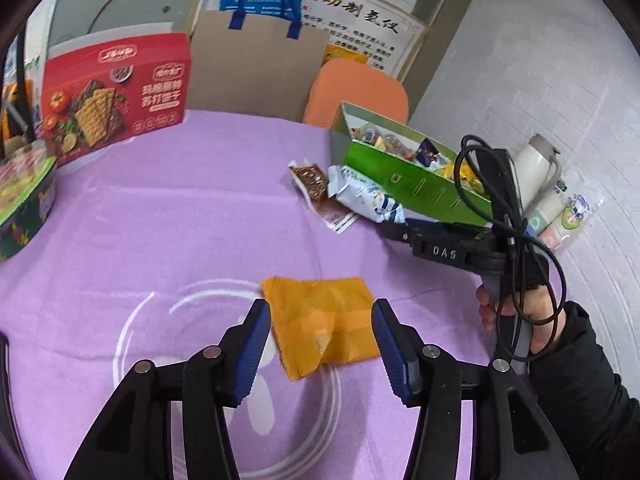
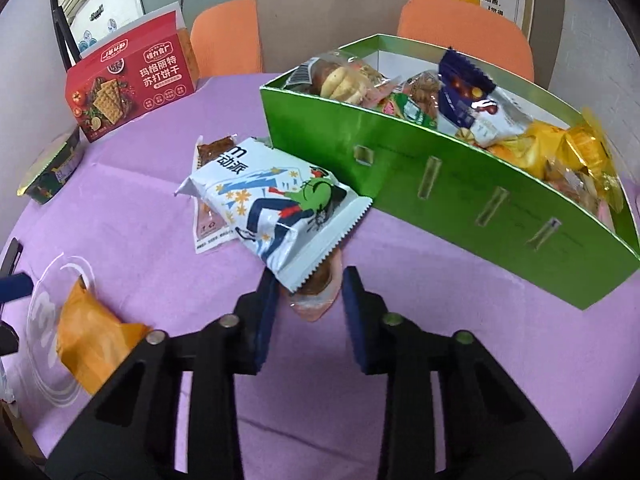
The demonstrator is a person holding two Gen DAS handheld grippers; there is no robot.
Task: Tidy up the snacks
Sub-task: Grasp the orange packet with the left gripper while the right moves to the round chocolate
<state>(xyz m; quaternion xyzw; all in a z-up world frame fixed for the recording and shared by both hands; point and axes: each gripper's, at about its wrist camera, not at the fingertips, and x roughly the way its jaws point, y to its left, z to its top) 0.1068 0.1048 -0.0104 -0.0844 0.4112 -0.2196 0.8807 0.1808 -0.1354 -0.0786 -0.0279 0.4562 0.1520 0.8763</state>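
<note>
The left tongs gape around a crinkly orange foil packet in a clear glass bowl, pads clear of it. The right tongs pinch a pink packet beneath a glossy white pouch, beside the green cardboard box on the purple-clothed bench.

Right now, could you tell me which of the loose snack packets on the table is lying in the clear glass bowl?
The orange packet; the white illustrated packet and the brown one lie on the purple cloth beside the green box.
</note>
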